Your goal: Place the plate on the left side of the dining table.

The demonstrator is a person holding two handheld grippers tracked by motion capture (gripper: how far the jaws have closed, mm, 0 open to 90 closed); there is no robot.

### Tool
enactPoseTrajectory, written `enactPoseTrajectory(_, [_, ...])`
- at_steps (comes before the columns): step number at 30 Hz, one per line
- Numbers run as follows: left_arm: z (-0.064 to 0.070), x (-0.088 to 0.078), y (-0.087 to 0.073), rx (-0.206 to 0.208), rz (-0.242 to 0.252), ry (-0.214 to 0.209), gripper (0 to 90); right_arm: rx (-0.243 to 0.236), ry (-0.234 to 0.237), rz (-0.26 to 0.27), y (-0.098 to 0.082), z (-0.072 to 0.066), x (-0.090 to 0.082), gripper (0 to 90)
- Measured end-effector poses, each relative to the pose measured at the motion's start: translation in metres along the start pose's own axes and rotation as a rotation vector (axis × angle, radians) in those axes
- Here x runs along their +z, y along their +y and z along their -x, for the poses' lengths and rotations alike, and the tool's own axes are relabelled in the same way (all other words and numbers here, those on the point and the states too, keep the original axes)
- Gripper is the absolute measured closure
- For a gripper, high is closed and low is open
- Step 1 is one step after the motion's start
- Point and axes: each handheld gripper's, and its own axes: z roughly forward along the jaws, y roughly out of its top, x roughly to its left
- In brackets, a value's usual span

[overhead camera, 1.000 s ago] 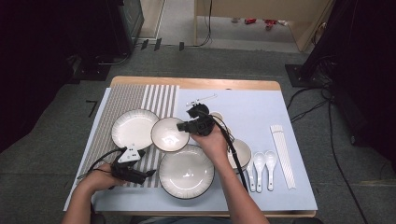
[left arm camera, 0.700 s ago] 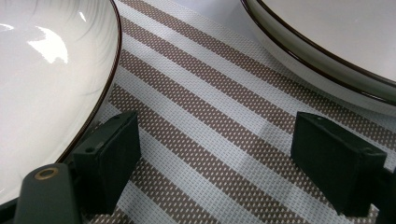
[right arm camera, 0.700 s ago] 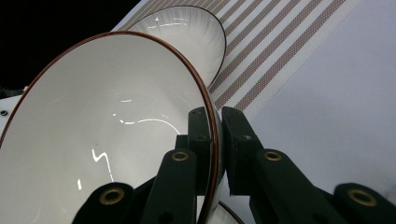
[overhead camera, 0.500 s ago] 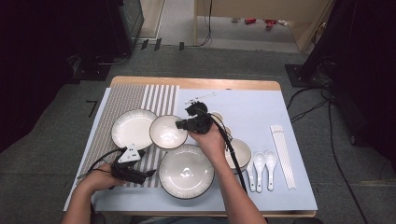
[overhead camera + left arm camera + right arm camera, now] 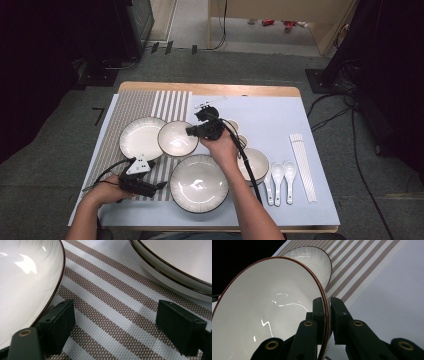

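1. Clamped by the right gripper [image 5: 327, 315]: rim of a white bowl with a dark brown edge [image 5: 269, 312], one jaw inside, one outside, pads pressed together on the wall.
2. In the high view, same bowl [image 5: 177, 138] at mid-table, between the ribbed plate [image 5: 140, 137] and the right gripper [image 5: 196, 131], partly on the striped placemat [image 5: 150, 107]; whether lifted or resting, impossible to tell from above.
3. Cut off in the right gripper view: lower and left part of the bowl; behind it, only the far arc of the ribbed plate [image 5: 317, 258].
4. Left gripper [image 5: 115, 320] low over the striped placemat [image 5: 112, 315], jaws wide apart, nothing between them.
5. Cropped beside those jaws: a plate edge [image 5: 27, 285] at left, a bowl wall [image 5: 175, 267] at upper right.
6. Half covered by the right forearm in the high view: a bowl [image 5: 257, 162] and small dishes [image 5: 234, 125] behind the hand.
7. No readable writing or brand anywhere; spoons [image 5: 283, 175] and chopsticks [image 5: 302, 165] plain white on the blue mat [image 5: 280, 115].
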Motion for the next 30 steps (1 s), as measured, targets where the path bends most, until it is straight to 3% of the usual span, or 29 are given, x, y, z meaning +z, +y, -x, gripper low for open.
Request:
enactPoseTrajectory(23, [0.001, 0.0, 0.0, 0.005, -0.003, 0.004, 16.2, -0.005, -0.024, -0.035, 0.003, -0.004, 0.023, 83.1])
enactPoseTrajectory(30, [0.001, 0.0, 0.0, 0.005, -0.003, 0.004, 16.1, 0.005, -0.029, -0.022, 0.005, -0.001, 0.025, 83.1])
